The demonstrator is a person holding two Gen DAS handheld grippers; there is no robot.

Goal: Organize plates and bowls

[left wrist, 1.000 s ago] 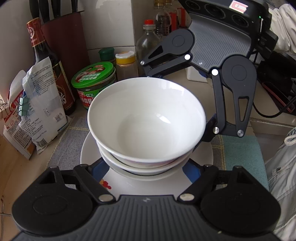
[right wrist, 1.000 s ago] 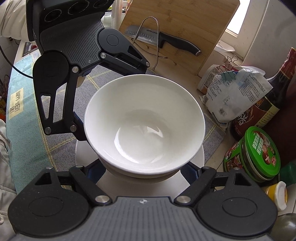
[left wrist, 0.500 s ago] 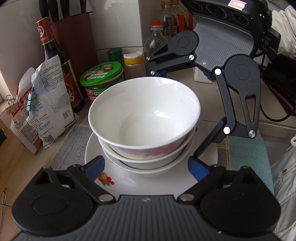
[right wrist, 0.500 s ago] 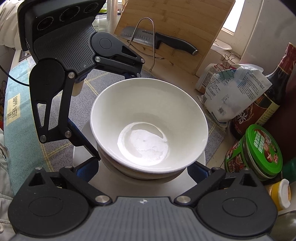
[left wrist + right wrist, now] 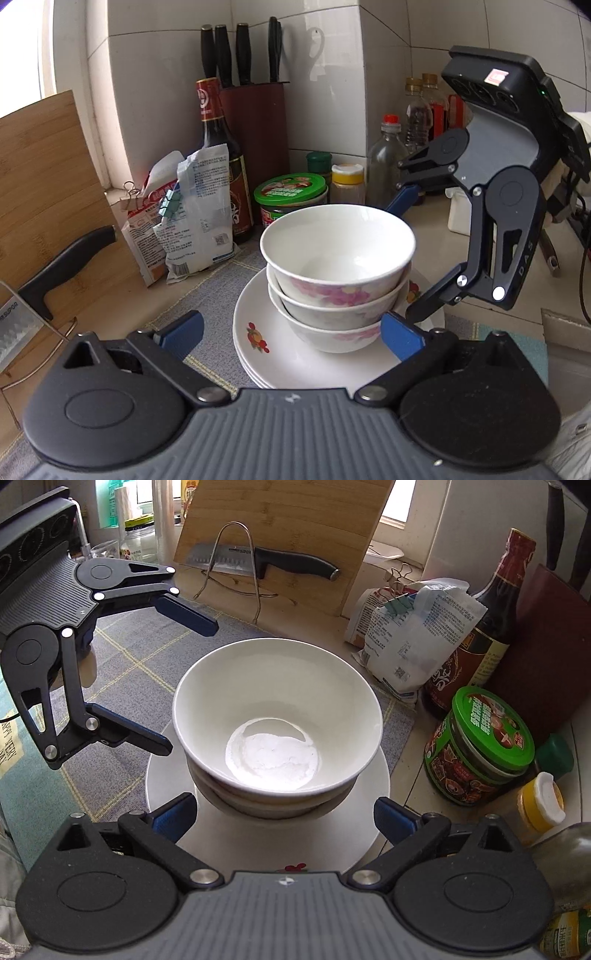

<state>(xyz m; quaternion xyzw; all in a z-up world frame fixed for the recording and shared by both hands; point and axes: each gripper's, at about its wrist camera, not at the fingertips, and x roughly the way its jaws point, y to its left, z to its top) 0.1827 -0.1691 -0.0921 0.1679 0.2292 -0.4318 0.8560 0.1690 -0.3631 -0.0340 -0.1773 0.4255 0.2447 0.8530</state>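
left wrist view: three floral bowls (image 5: 338,280) sit nested dead centre on a stack of white plates (image 5: 295,354), plates resting on a grey checked mat (image 5: 221,291). the left gripper (image 5: 291,334) has its jaws still spreading, blue pads clear of the bottom bowl on either side, nothing pinched. at two o'clock the right gripper (image 5: 400,254) hangs wide, one finger behind the bowls, one beside the plates. green-lidded jar (image 5: 291,195) at twelve, soy sauce bottle (image 5: 221,162) at eleven, knife (image 5: 62,266) at nine

right wrist view: looking down into the top bowl (image 5: 277,720), stack centred on the plates (image 5: 269,834). the right gripper (image 5: 284,818) is released, pads flanking the stack without touching. left gripper (image 5: 177,686) at ten o'clock, apart from the bowls. cutting board (image 5: 288,520) at twelve, jar (image 5: 480,746) at three
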